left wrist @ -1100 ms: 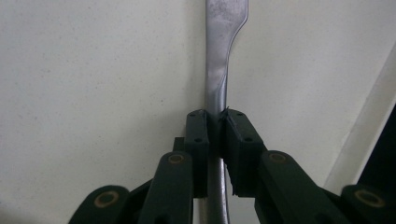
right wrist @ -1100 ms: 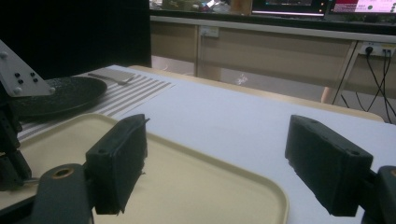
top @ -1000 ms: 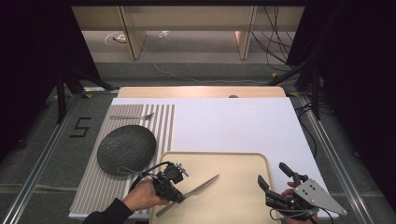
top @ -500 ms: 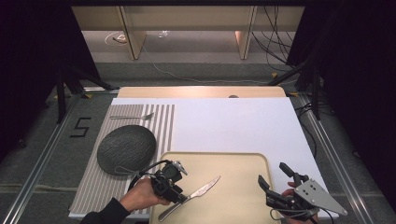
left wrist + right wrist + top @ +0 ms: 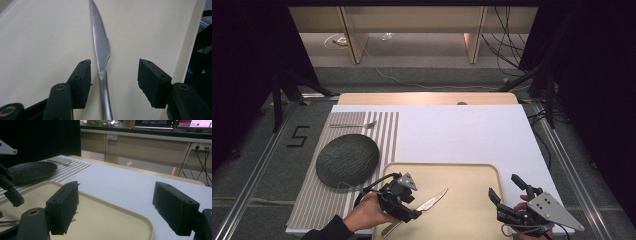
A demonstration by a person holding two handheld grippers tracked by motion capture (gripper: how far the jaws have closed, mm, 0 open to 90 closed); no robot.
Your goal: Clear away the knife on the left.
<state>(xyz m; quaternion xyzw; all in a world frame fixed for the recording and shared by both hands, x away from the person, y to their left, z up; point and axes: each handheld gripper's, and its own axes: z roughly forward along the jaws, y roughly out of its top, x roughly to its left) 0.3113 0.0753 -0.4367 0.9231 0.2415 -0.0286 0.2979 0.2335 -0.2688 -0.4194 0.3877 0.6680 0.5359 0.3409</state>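
A steel table knife lies flat on the beige tray, blade pointing up and right. My left gripper hovers over its handle, held by a hand coming in from the bottom left. In the left gripper view the knife runs up between the two pads of my left gripper; the jaws have just been opening, and neither pad touches it. My right gripper rests at the tray's right edge. In its own view my right gripper stands wide open and holds nothing.
A dark round plate sits on a striped placemat at the left, with a fork beyond it. A white sheet covers the table behind the tray. Metal rails run along both table sides.
The left gripper's jaws were closed on the knife handle and have spread apart off it. The knife slid slightly to the right and now lies on the tray. The right gripper stayed still.
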